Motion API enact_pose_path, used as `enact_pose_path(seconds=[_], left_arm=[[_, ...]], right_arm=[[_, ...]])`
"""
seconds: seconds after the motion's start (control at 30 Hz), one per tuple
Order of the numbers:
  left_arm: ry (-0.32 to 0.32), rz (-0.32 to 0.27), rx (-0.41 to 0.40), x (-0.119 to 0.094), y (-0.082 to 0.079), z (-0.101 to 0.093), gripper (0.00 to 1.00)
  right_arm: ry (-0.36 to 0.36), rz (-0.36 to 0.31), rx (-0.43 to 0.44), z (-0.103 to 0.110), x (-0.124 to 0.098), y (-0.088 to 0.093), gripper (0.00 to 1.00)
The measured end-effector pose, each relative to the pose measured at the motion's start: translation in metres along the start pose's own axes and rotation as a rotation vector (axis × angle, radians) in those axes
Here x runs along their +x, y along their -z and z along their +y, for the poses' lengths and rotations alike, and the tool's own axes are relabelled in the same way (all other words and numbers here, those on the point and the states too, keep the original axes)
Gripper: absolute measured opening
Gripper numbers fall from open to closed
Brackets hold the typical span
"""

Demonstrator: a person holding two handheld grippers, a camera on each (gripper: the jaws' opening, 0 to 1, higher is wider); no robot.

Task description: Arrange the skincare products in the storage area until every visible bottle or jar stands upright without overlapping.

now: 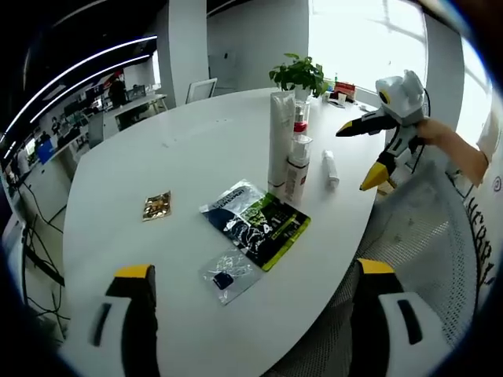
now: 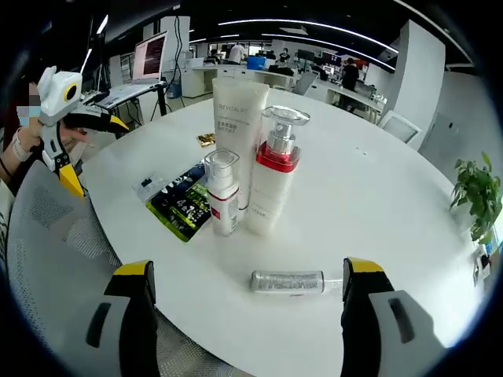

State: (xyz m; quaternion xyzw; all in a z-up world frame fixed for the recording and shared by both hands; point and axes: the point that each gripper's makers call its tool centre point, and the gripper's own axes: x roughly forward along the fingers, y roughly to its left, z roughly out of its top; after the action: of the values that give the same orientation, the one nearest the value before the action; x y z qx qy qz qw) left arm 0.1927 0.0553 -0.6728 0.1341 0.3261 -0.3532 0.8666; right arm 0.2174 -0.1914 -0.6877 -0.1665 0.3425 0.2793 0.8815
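Three skincare items stand close together on the white round table (image 1: 157,149): a tall white tube (image 1: 280,141) (image 2: 238,126), a pump bottle with a red band (image 2: 271,184) and a smaller clear-capped bottle (image 1: 296,171) (image 2: 222,195). A slim silver tube (image 1: 331,168) (image 2: 289,281) lies flat on its side near the table's edge. My left gripper (image 1: 255,271) (image 2: 94,153) is open and empty, well short of the bottles. My right gripper (image 2: 247,267) (image 1: 360,153) is also open and empty, with the lying tube just ahead of its jaws.
A green-and-black sachet (image 1: 255,224) (image 2: 179,206), a small clear bag (image 1: 228,275) and a gold packet (image 1: 156,206) (image 2: 206,139) lie on the table. A potted plant (image 1: 299,75) (image 2: 475,196) stands at the table's edge. A grey mesh chair (image 1: 428,236) sits against the table's edge.
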Motion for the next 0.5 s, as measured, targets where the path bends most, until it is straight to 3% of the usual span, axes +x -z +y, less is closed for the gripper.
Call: enact_pose_path(seconds=[0.33, 0.5], left_arm=[[0.006, -0.002, 0.001, 0.001, -0.001, -0.003, 0.99], [0.006, -0.001, -0.003, 0.001, -0.001, -0.005, 0.99]], right_arm=[[0.026, 0.043, -0.007, -0.035, 0.013, 0.027, 0.99], [-0.004, -0.011, 0.067, -0.042, 0.023, 0.035, 0.98]])
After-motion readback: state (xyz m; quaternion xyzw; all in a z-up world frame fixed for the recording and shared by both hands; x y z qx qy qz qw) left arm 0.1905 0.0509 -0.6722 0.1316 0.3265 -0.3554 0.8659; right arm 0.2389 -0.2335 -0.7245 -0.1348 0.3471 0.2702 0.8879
